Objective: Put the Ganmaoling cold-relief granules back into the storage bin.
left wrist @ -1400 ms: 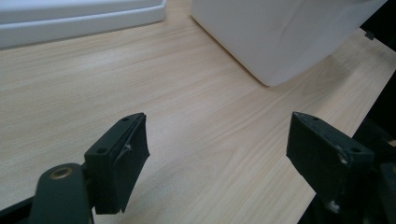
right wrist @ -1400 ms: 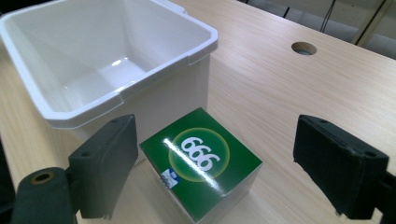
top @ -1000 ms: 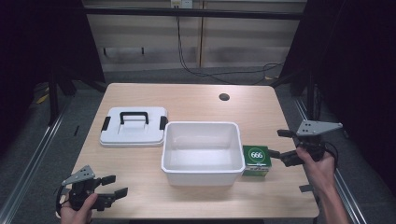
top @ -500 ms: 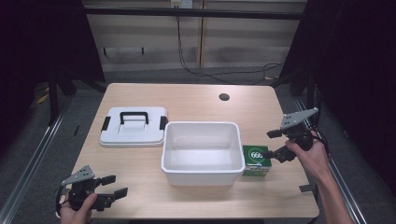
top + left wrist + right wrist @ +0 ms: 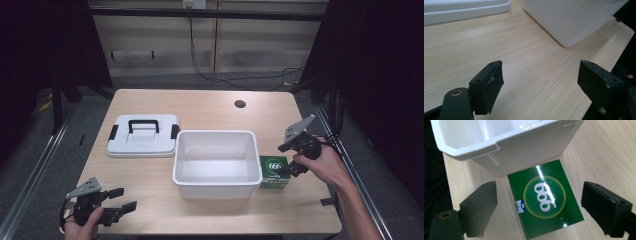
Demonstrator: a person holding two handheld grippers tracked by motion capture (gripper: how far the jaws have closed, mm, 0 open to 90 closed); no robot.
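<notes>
Wooden counter (image 5: pixel 210 107) carries a white bin (image 5: pixel 216 162) mid-frame, its lid (image 5: pixel 142 136) parked left, leaving it open. Right of the bin lies a green box (image 5: pixel 546 200); the right claw (image 5: pixel 286 159) straddles it, spread for gripping. Lower left, the left claw (image 5: pixel 120 206) idles apart.

Glossy green box (image 5: pixel 546 202), matt wood-grain table (image 5: pixel 604 152).

White tub (image 5: pixel 216 165) tight against green box (image 5: pixel 273 171)
</notes>
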